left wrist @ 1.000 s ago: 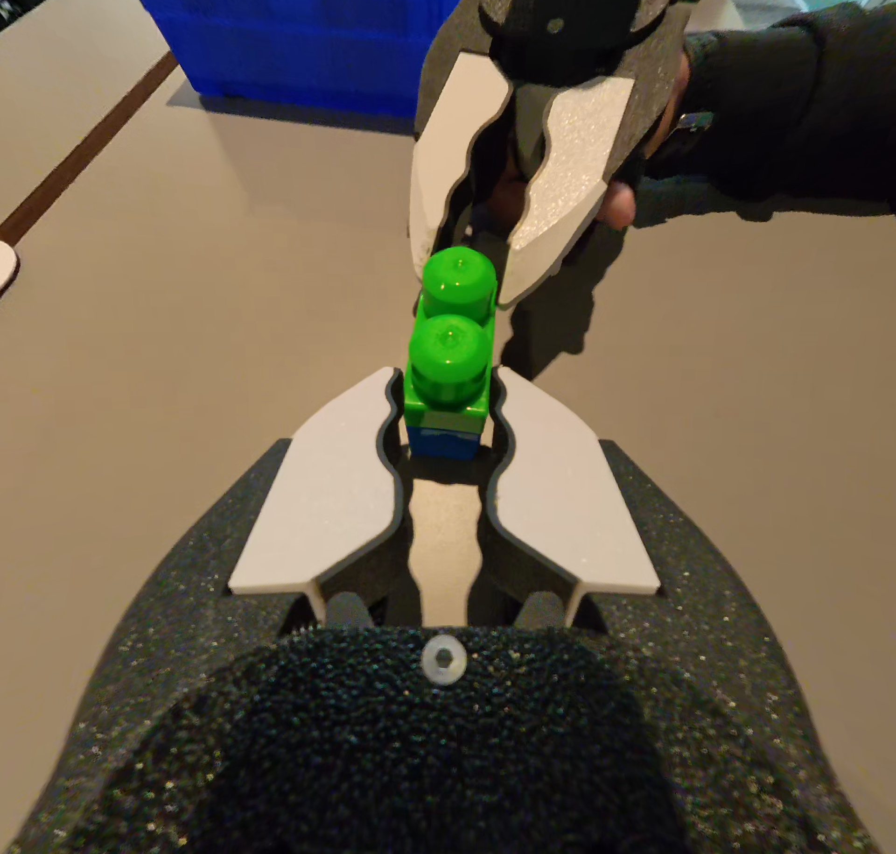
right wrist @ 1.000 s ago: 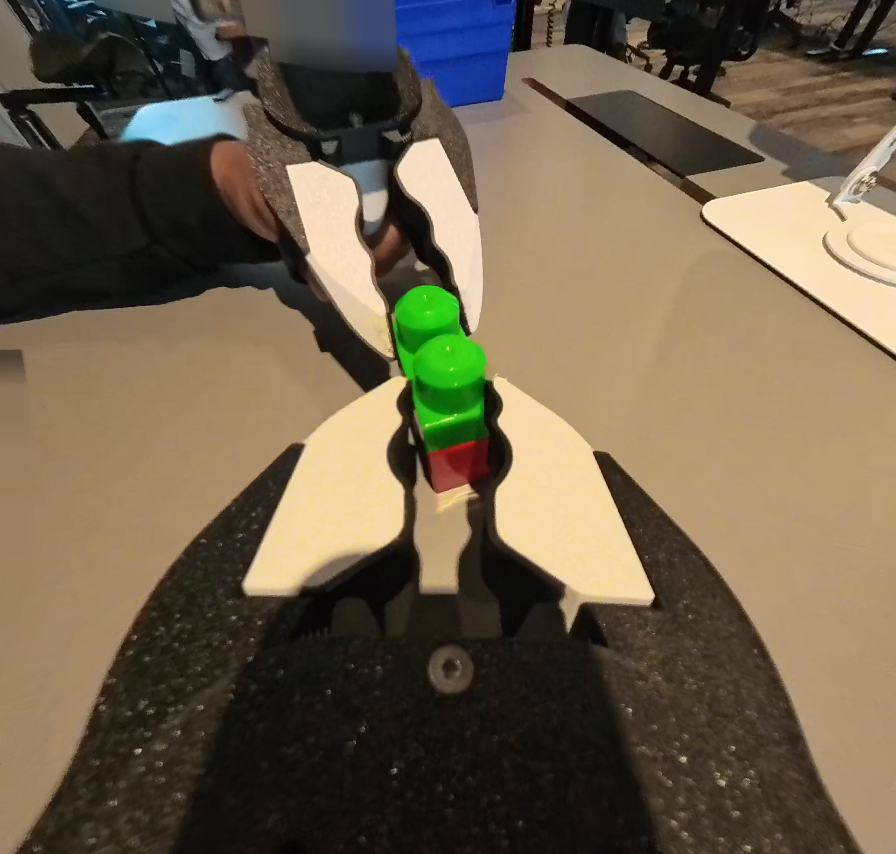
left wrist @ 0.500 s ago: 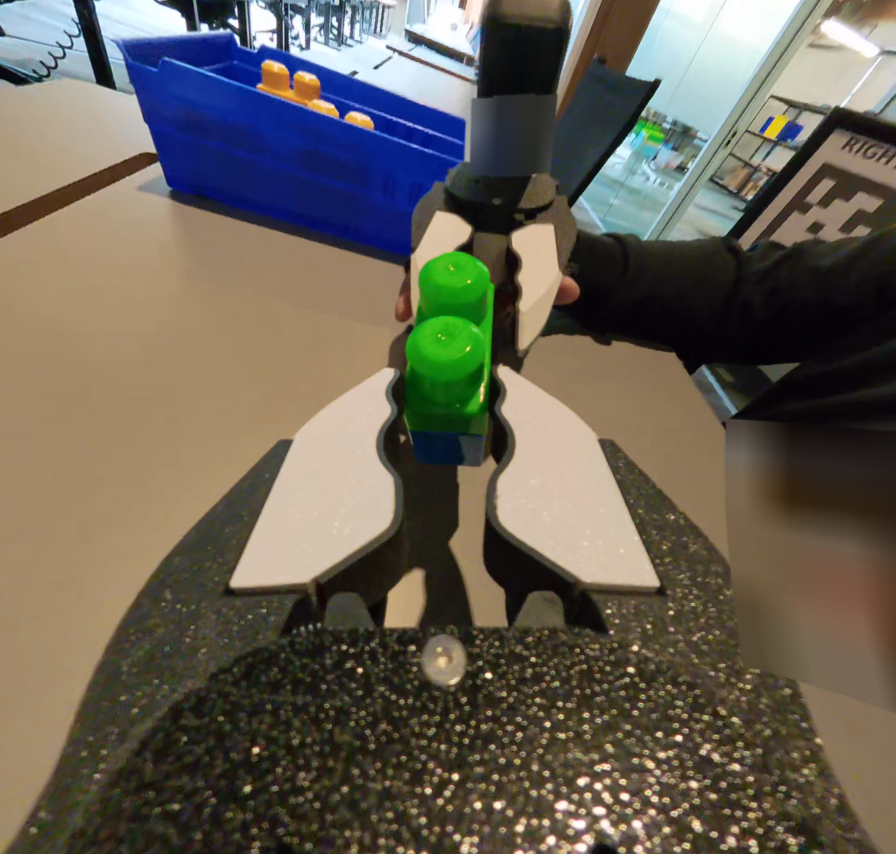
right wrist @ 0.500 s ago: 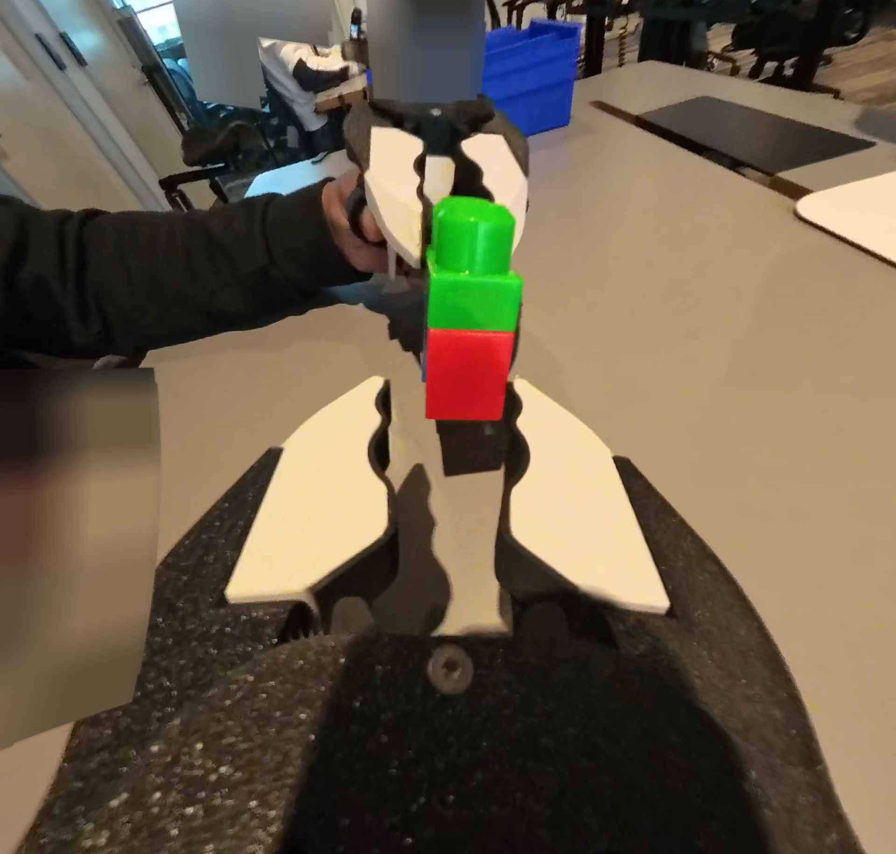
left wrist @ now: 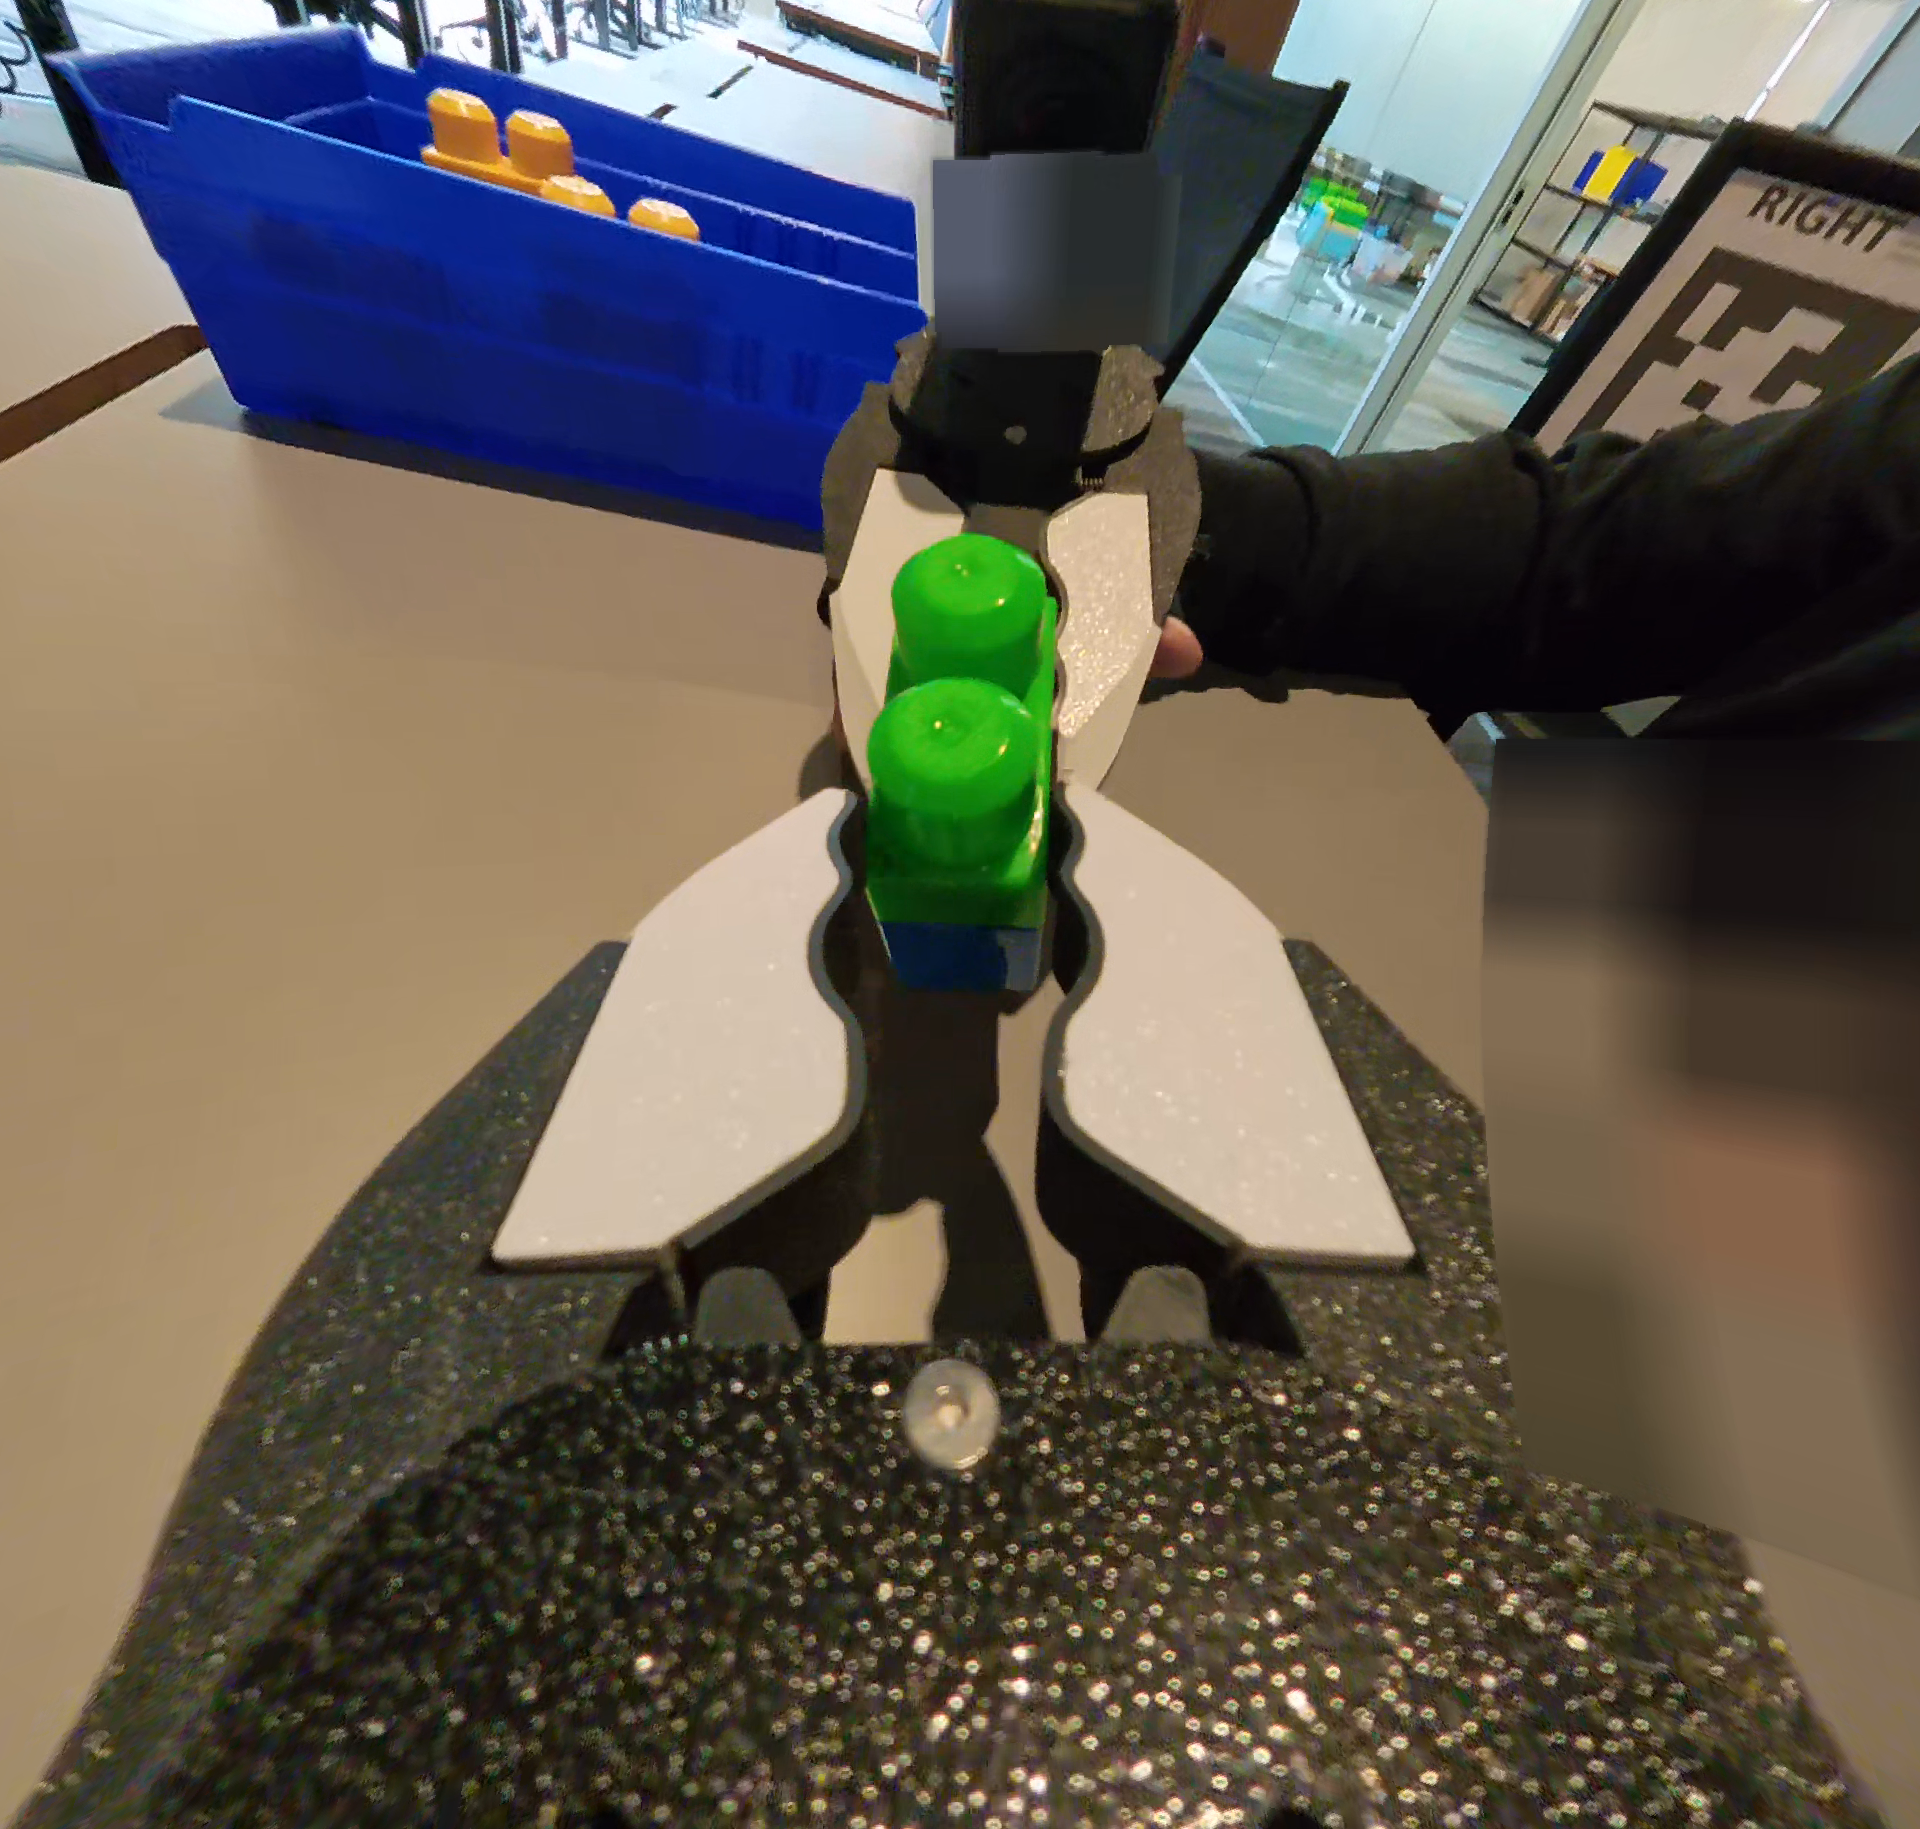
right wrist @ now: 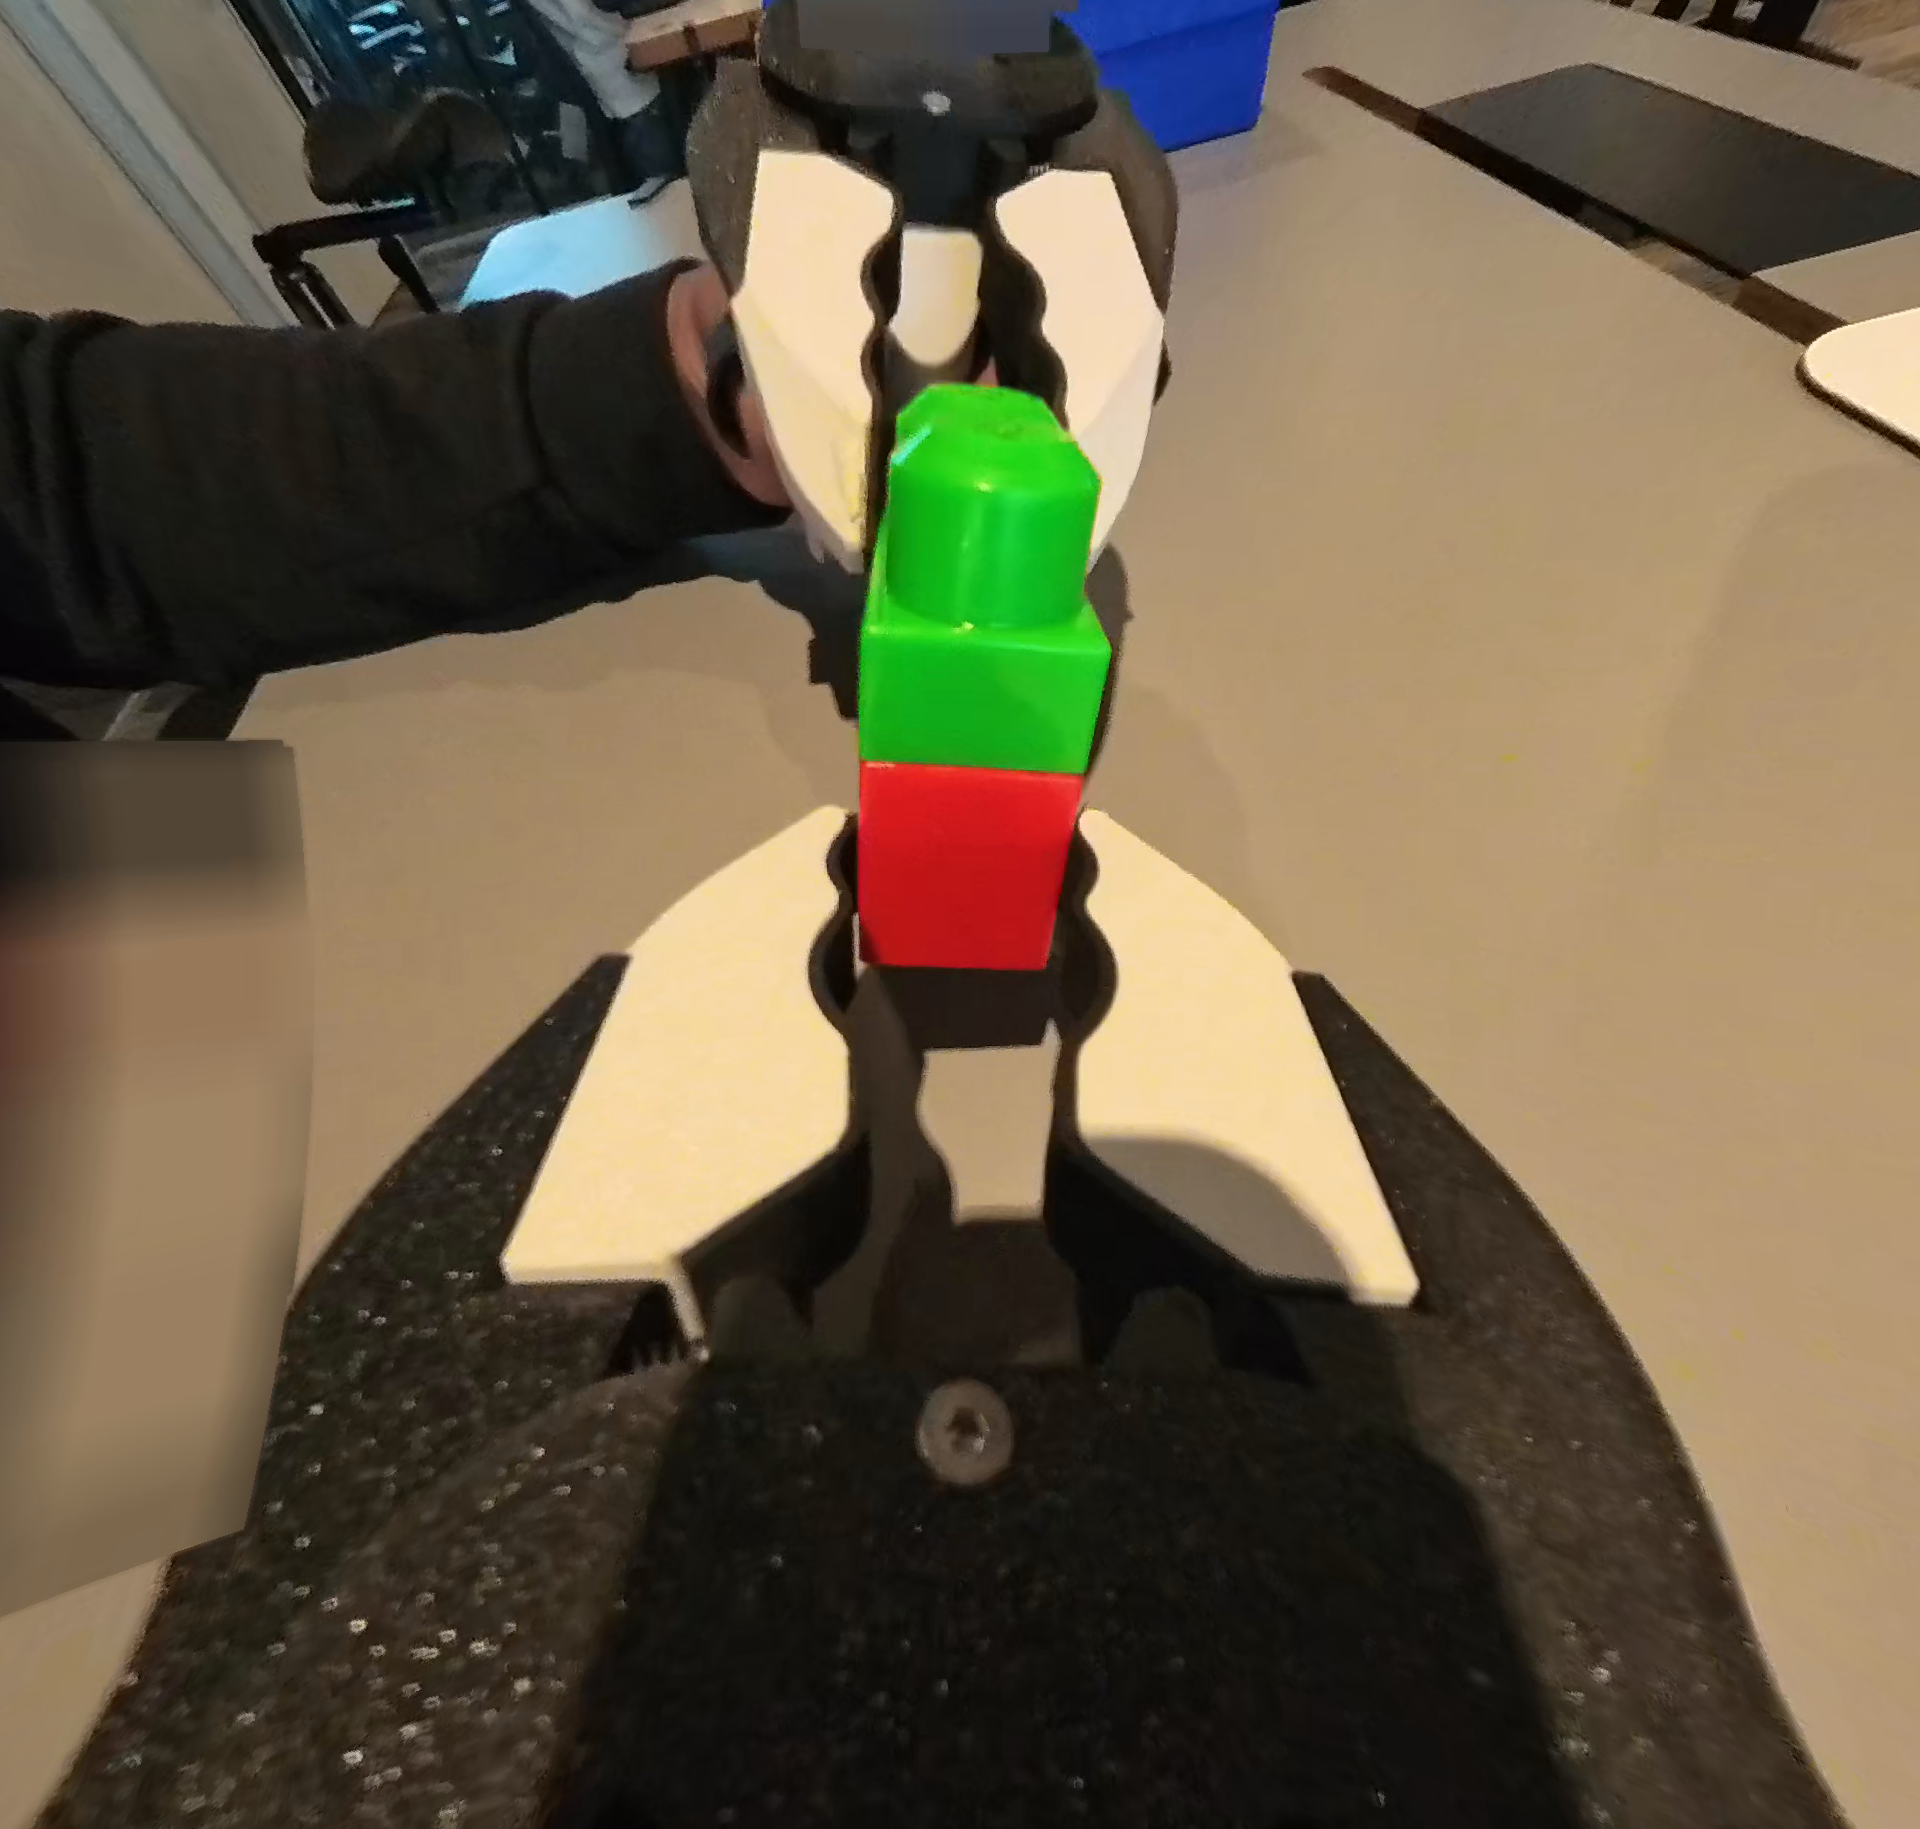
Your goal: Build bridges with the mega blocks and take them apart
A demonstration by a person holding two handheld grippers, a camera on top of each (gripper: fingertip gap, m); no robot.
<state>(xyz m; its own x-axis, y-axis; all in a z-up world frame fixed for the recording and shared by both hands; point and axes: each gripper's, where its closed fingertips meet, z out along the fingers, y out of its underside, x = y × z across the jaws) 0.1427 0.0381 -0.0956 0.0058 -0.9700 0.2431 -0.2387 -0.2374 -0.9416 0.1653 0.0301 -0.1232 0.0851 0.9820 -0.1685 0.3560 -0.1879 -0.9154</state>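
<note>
A small bridge is made of a green two-stud block (left wrist: pixel 961 740) on a blue block (left wrist: pixel 961 956) at one end and a red block (right wrist: pixel 961 860) at the other. My left gripper (left wrist: pixel 956 844) is shut on the blue end, its fingertips against the green block's base. My right gripper (right wrist: pixel 961 844) is shut on the red block, with the green block (right wrist: pixel 982 636) above it. The two grippers face each other and hold the bridge a little above the grey table (left wrist: pixel 364 740). Each shows in the other's view: the right (left wrist: pixel 997 657) and the left (right wrist: pixel 956 325).
A blue bin (left wrist: pixel 499 325) with orange blocks (left wrist: pixel 540 158) stands at the back left of the table in the left wrist view. Dark-sleeved arms (right wrist: pixel 364 491) hold both grippers. A black mat (right wrist: pixel 1662 169) and a white board (right wrist: pixel 1870 377) lie to the right in the right wrist view. The grippers' ends are close to 4 cm from one another.
Both grippers stayed shut on the bridge and lifted it off the table. Both views have tilted from looking down to nearly level, so the room behind now shows.
</note>
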